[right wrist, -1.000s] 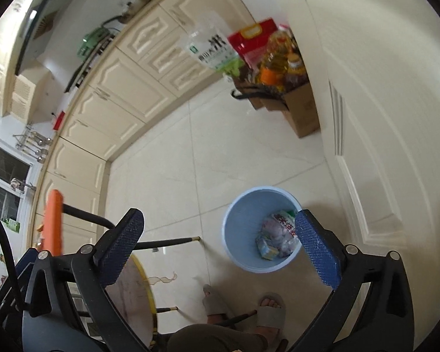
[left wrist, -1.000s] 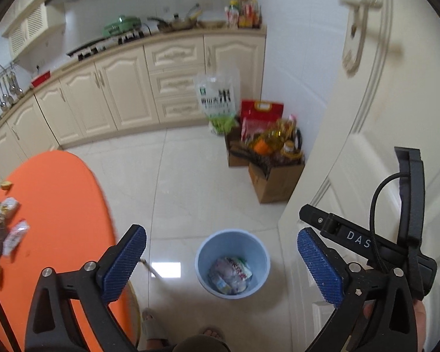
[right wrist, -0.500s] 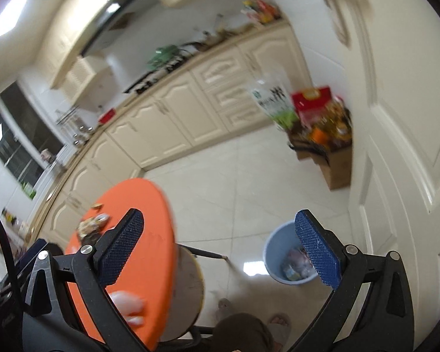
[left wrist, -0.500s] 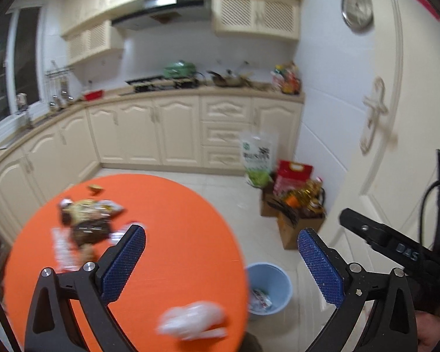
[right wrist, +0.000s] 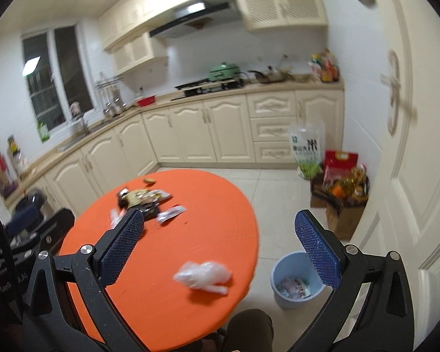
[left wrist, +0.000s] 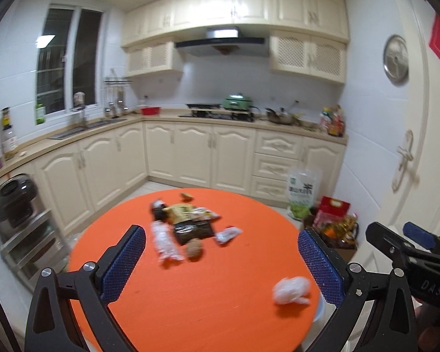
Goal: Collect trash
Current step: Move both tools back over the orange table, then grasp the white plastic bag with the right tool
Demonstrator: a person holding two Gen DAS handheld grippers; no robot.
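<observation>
Wrappers sit in the bottom of the blue bin (right wrist: pixel 296 278) on the floor beside your orange table (right wrist: pixel 173 252); only the right wrist view shows inside it. Your left gripper (left wrist: pixel 220 264) and right gripper (right wrist: pixel 220 249) both hang spread wide, holding nothing. A white crumpled bag (left wrist: pixel 292 290) lies near the table's edge, well apart from the wrapper pile (left wrist: pixel 184 226) farther in.

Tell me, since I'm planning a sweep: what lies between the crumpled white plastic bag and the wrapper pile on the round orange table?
Nothing: bare orange tabletop separates the crumpled white plastic bag from the wrapper pile, clearest in the right wrist view.
</observation>
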